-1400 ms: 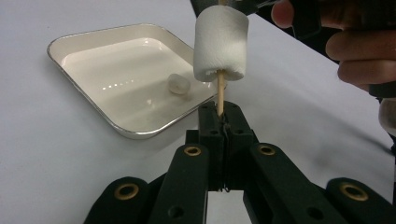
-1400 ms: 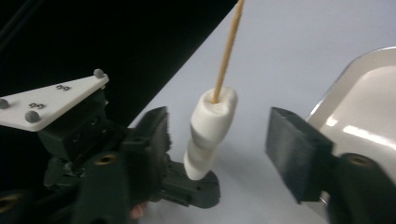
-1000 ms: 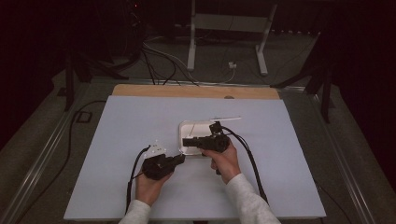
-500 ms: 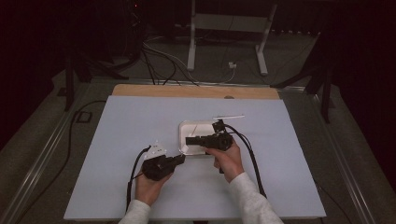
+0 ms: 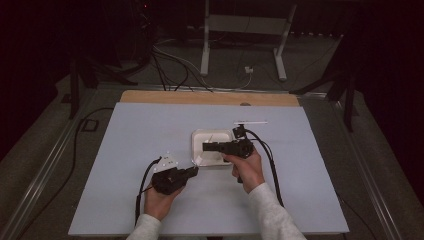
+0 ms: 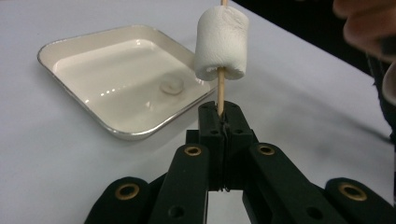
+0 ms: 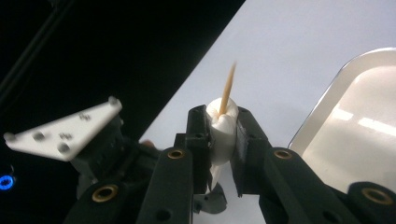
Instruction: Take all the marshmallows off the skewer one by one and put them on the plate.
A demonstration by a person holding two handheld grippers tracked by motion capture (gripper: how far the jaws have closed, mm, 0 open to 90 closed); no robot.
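My left gripper is shut on the lower end of a thin wooden skewer that stands up from its jaws. A white marshmallow is threaded on it just above the jaws, and the skewer runs on past the frame's top. Farther up, my right gripper is shut on another marshmallow, squashed between its pads. The skewer's pointed tip pokes out of that one. In the high view the left gripper sits near the tray's front corner, and the right gripper is over the tray.
A shallow cream tray lies on the white table cover, with a small round pale piece in it. A thin white strip lies behind the tray. Cables trail from both grippers toward the table's front edge.
The right gripper has shifted slightly over the tray. The left hand has stayed where it was.
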